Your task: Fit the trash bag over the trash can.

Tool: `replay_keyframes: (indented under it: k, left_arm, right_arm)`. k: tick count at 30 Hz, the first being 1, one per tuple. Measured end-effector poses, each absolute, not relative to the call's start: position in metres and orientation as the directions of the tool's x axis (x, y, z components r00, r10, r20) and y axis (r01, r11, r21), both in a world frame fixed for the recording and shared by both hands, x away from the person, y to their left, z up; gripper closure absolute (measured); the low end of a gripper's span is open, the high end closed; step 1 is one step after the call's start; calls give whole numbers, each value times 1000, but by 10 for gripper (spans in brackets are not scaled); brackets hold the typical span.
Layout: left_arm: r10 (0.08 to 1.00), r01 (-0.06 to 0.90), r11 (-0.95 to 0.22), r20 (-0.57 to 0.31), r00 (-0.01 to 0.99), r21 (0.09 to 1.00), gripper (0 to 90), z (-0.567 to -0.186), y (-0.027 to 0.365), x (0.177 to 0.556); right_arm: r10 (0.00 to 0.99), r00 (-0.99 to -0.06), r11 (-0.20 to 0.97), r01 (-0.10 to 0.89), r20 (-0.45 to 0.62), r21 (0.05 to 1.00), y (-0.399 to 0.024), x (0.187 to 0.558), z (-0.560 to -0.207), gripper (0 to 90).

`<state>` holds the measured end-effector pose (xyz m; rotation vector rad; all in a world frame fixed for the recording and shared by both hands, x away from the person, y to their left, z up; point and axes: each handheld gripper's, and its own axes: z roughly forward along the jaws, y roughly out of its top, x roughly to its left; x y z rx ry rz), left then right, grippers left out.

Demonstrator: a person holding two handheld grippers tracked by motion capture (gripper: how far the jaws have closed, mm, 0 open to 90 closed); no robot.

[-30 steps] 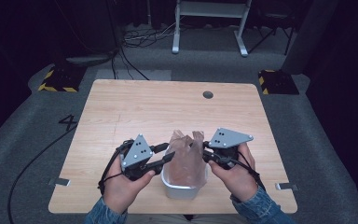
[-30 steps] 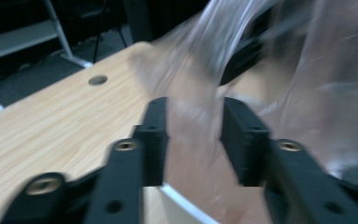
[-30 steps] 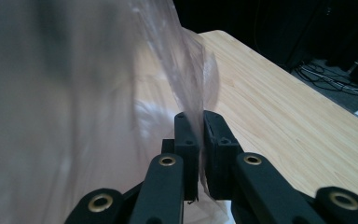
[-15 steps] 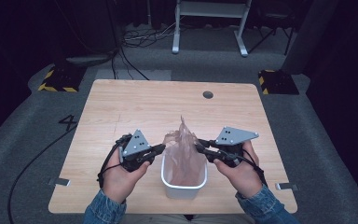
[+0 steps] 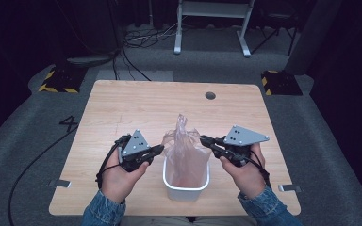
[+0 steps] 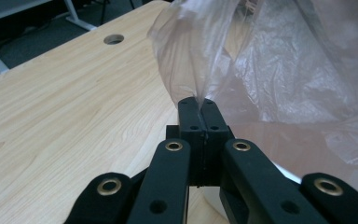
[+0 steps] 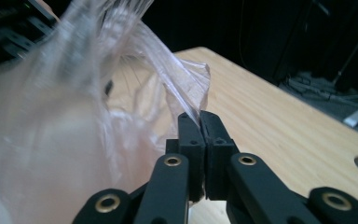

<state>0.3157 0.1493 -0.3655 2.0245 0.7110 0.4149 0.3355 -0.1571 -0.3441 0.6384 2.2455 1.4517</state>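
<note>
I have both grippers on the thin plastic bag [image 5: 185, 150], which stands in the small white bin [image 5: 186, 184] near my edge of the wooden table [image 5: 122, 108]. The left gripper [image 5: 159, 149] is pinching the left edge of the bag; in the left gripper view its jaws are pressed together with only a thin fold of film [image 6: 200, 88] between them. The right gripper [image 5: 202, 139] has just closed further on the right edge, and in the right gripper view I see the film [image 7: 189, 105] going in between the tips, which stand very slightly apart at the top. My first worry is that the hold on the right side is small: if I pull outward to open the mouth, the film may slide out of the tips and the bag will fall back into the bin. The second risk is tearing, because the plastic looks very thin and both grips take only a narrow strip of it. A third point is the bin itself; it looks light, so if I lift or pull unevenly it could tip or slide toward the table edge. The upper part of the bag is twisted into a peak [image 5: 182, 121], so the mouth may not open evenly and one side may take all the tension.
</note>
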Motion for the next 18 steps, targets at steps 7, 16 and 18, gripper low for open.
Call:
replay_keyframes:
  k: [7, 16, 18]
  left_arm:
    - [641, 359, -417, -9, 768, 835, 900, -373, 155, 322]
    - [631, 392, -452, -24, 775, 801, 900, -388, 154, 331]
    - [628, 409, -444, -49, 777, 797, 900, -392, 153, 331]
  right_arm:
    - [587, -808, 394, 237, -45, 888, -163, 347, -361, 885]
    - [595, -804, 423, 300, -12, 855, -165, 355, -380, 870]
    - [593, -805, 426, 313, 0, 849, -165, 355, -383, 869]
